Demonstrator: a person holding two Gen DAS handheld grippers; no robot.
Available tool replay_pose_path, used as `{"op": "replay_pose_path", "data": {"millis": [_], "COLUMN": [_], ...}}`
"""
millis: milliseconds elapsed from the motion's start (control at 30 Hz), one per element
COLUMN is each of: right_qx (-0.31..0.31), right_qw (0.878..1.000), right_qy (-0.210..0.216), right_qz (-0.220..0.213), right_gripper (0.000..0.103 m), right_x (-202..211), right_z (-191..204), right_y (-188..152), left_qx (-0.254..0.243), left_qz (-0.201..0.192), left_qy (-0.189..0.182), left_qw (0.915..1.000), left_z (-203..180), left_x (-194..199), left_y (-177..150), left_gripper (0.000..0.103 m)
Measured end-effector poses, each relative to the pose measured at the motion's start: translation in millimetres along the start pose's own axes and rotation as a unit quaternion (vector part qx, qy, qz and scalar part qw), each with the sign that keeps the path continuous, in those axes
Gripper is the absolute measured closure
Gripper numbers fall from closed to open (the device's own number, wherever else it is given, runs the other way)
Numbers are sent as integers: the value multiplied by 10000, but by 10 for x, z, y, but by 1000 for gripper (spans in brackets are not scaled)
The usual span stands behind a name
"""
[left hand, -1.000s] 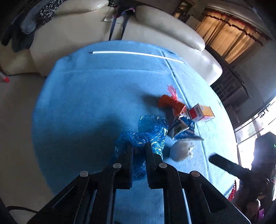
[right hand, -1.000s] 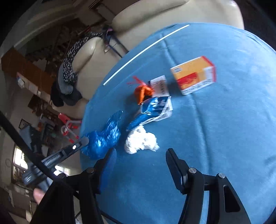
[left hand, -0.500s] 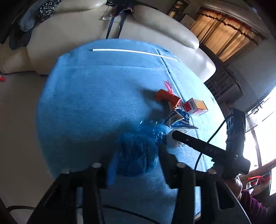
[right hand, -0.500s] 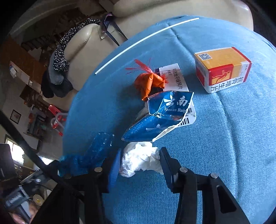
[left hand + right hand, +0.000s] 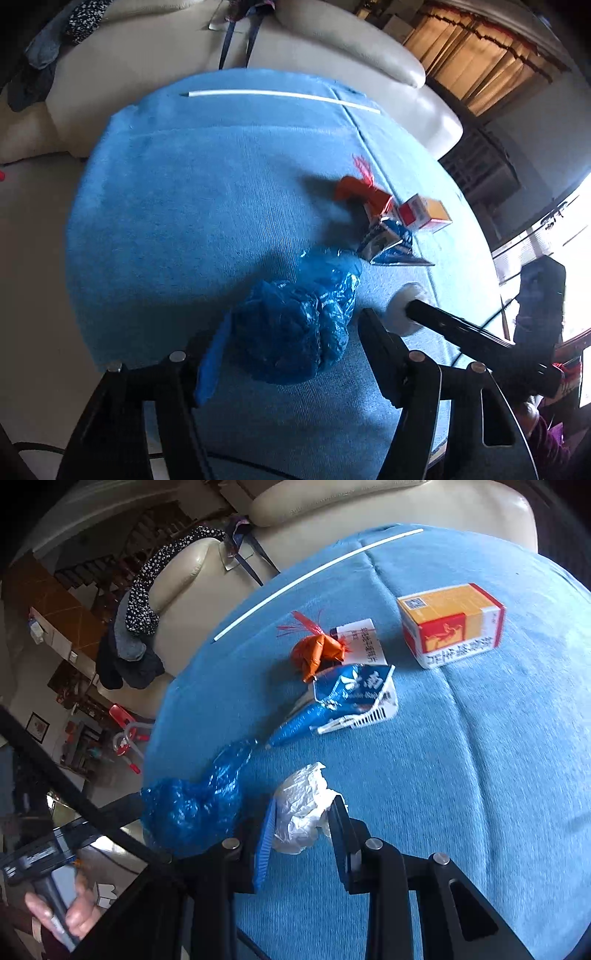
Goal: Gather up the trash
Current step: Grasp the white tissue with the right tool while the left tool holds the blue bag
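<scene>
surface: a blue ribbed cloth (image 5: 461, 775) over a rounded table, soft and finely corded, with one thin white strip (image 5: 284, 96) lying near its far edge.
blue bag: one crumpled blue plastic bag (image 5: 295, 325), glossy and wrinkled, bunched into a lump on the cloth near its front edge.
tissue: one wad of crumpled white paper (image 5: 303, 812), creased and matte, just right of the bag.
cartons: one flattened blue and white carton (image 5: 343, 701), torn open; one boxy orange, red and white carton (image 5: 452, 624), intact, well apart to its right.
wrapper: one twisted orange wrapper (image 5: 314, 651) with red frilly ends, touching the flattened carton's far side.
left gripper (image 5: 291, 341): black fingers, one with a blue pad; jaws opening, the blue bag between them, pads standing off its sides.
right gripper (image 5: 303, 821): jaws drawn in on the white wad, pads pressing both sides.
hand (image 5: 62, 912): one, wrapped on the left gripper's handle.
behind: one cream leather sofa (image 5: 147, 62), smooth and padded, clothes draped on it.
</scene>
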State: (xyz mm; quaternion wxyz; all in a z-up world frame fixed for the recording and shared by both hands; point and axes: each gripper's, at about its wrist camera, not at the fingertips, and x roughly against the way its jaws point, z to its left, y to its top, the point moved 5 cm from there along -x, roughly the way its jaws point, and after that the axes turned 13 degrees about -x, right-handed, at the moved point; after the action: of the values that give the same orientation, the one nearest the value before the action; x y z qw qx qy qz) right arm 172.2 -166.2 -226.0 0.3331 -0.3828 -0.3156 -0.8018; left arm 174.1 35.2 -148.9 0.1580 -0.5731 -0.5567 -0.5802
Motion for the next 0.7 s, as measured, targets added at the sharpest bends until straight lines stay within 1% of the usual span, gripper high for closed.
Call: {"op": "replay_pose_path", "data": {"millis": [100, 200, 233, 333, 500, 700], "right_qx": [27, 1, -22, -81, -18, -43], "right_qw": [10000, 9999, 9998, 9998, 9999, 9997], "right_qy": [51, 140, 179, 201, 141, 181], "right_qz": [-59, -51, -28, 40, 42, -169], "right_gripper": [72, 72, 72, 72, 72, 72], "right_x": [88, 183, 209, 262, 365, 599], "right_z": [-24, -91, -112, -168, -206, -292], "right_y": [-53, -117, -138, -179, -224, -257], "left_qx": [-54, -5, 19, 55, 59, 100], "left_qz": [23, -7, -31, -58, -157, -254], "left_qy": [163, 246, 264, 259, 424, 574], "left_qw": [9999, 9997, 9996, 9996, 9990, 9980], "left_z": [-15, -9, -18, -62, -163, -272], "left_x": [-67, -103, -113, -139, -140, -44], "left_y": [-2, -7, -14, -35, -42, -57], "left_gripper": [34, 34, 42, 51, 57, 63]}}
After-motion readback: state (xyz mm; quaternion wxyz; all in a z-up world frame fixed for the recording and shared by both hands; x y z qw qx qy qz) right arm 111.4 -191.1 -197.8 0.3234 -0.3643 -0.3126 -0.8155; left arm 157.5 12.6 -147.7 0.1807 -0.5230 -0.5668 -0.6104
